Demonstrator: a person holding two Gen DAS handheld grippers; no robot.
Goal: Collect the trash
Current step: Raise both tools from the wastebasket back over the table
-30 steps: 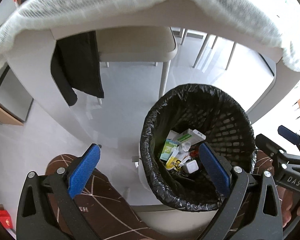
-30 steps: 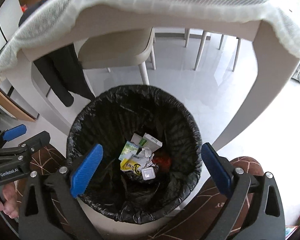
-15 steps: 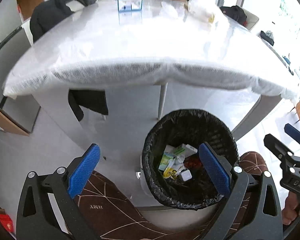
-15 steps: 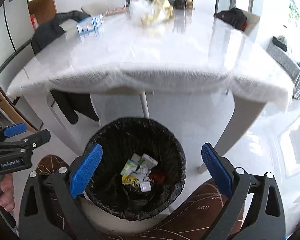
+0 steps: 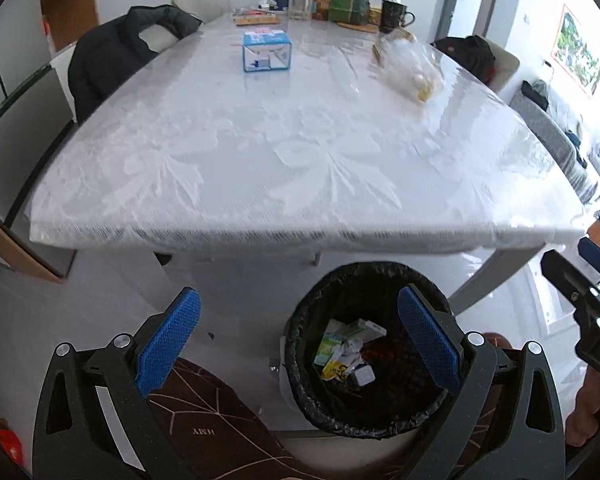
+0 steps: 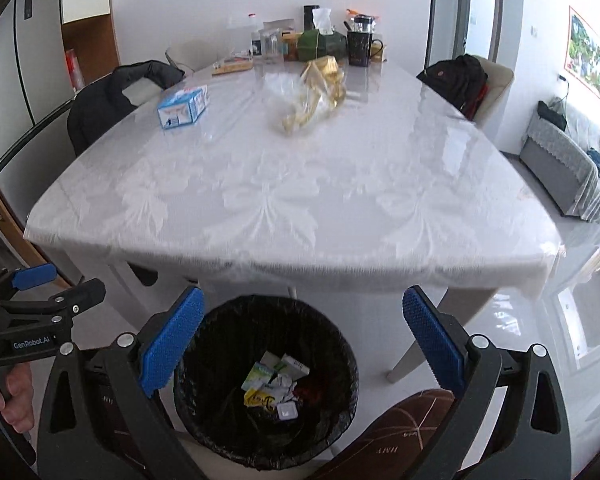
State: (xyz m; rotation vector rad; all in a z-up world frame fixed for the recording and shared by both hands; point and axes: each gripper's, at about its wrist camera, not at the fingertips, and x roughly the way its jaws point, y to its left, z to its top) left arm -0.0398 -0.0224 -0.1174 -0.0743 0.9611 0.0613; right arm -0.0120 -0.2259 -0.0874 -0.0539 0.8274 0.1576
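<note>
Both grippers have risen from bin level, so the tabletop now shows. Crumpled wrapper (image 6: 306, 98) and blue box (image 6: 183, 107) lie well apart on the white table (image 6: 284, 208). Below its near edge stands the black-lined bin (image 6: 266, 384) holding scraps. Left gripper (image 5: 298, 344) and right gripper (image 6: 300, 340) hover spread wide, empty.

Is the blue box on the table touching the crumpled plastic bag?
Apart. In the right wrist view, bare tablecloth separates the blue box from the plastic bag; the left wrist view shows the same gap.
</note>
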